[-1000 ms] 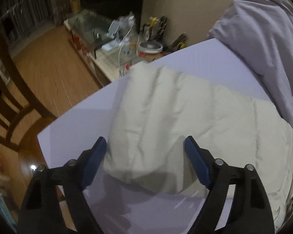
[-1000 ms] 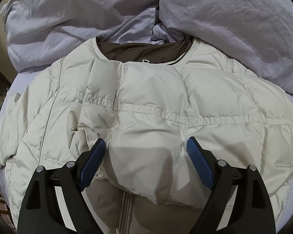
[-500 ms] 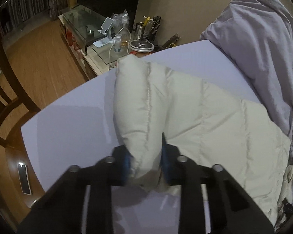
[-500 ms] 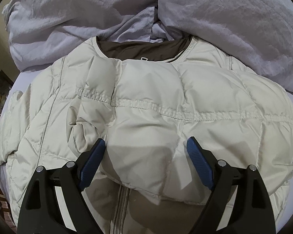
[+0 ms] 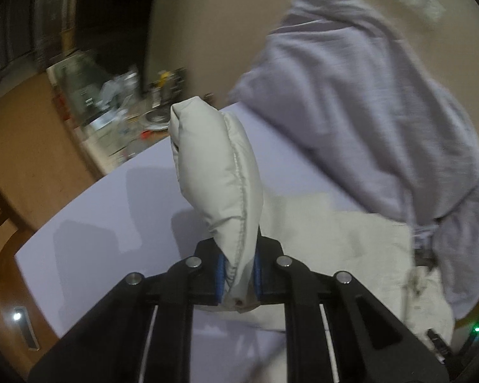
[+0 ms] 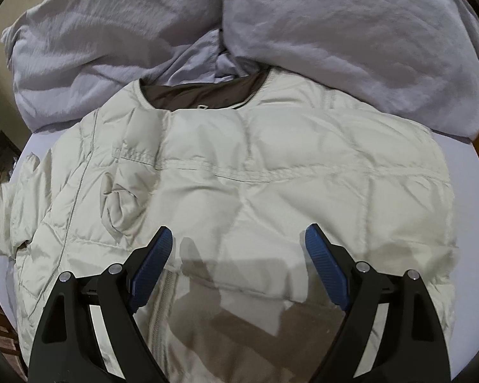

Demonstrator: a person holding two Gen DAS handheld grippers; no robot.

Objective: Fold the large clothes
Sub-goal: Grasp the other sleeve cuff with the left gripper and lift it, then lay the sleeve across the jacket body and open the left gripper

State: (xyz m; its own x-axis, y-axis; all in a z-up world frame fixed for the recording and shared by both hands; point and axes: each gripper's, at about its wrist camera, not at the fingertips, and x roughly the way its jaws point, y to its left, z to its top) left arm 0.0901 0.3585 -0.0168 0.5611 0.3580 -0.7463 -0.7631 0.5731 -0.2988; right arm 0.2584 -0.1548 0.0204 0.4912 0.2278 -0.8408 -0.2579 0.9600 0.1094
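**Operator A:** Left gripper (image 5: 238, 282) status: we read both blue pads (image 5: 220, 274) clamped on the cuff end of the jacket sleeve (image 5: 218, 172). From the pads the sleeve stands up and away, lifted clear of the lavender sheet (image 5: 111, 223), its folded far end tilted toward the cluttered side table (image 5: 118, 121).

**Operator B:** Confirmed. Right gripper (image 6: 238, 268): we see the jaws spread wide, nothing between them, and the blue fingers (image 6: 153, 265) poised over the lower front of the jacket (image 6: 271, 185). Whether the tips touch the fabric, we cannot tell.

**Operator A:** Jacket position?

**Operator B:** We locate it flat on the sheet, front up. Nearest the right gripper lies the hem and a zipper line (image 6: 158, 319) just left of centre. Beyond that, a stitched seam crosses the chest. At the far end of the jacket, the dark brown collar lining (image 6: 204, 95) lies open.

**Operator A:** Past the jacket?

**Operator B:** We note a bunched grey-lilac duvet (image 6: 335, 32) touching the collar and the far shoulder. In the left wrist view the same duvet lies right of the raised sleeve, overlapping the jacket body; that view is motion-blurred, so items on the side table are not identifiable.
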